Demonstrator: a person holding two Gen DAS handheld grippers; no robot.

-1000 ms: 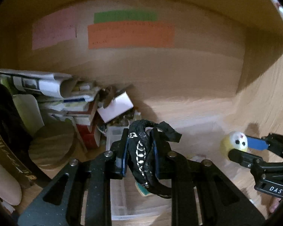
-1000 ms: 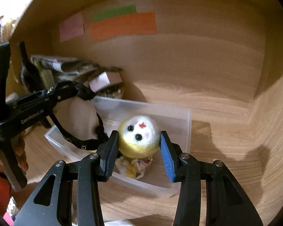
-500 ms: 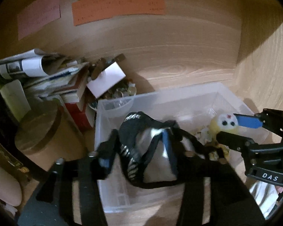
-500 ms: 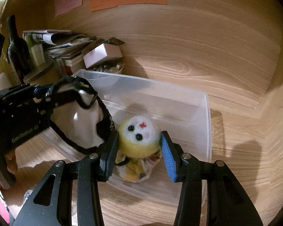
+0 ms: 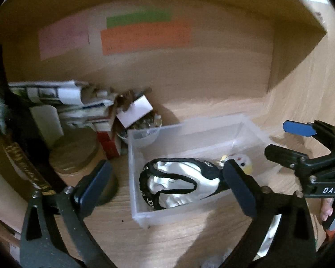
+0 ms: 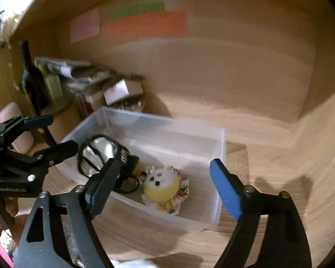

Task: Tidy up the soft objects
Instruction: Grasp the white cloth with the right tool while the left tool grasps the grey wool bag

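A clear plastic bin [image 5: 189,214] [image 6: 218,138] stands on the wooden shelf. Inside lie a black-and-white soft mask [image 5: 178,183] [image 6: 98,154] on the left and a yellow plush ball with a face [image 6: 160,185] [image 5: 243,162] on a frilled cloth [image 6: 181,198] on the right. My left gripper [image 5: 167,187] is open and empty, held in front of the bin; it also shows in the right wrist view [image 6: 53,134]. My right gripper [image 6: 165,187] is open and empty, held above the bin's front; it also shows in the left wrist view [image 5: 283,140].
Stacked papers and boxes [image 5: 78,105] and a small bowl of bits [image 5: 145,129] sit behind the bin's left. A round wooden lid [image 5: 76,154] and a dark bottle [image 5: 15,134] stand at left. Coloured paper notes [image 5: 145,35] hang on the back wall. White cloth [image 5: 270,234] lies near the front.
Both grippers have opened and pulled back. The mask and the yellow plush ball, held before, now lie in the bin.
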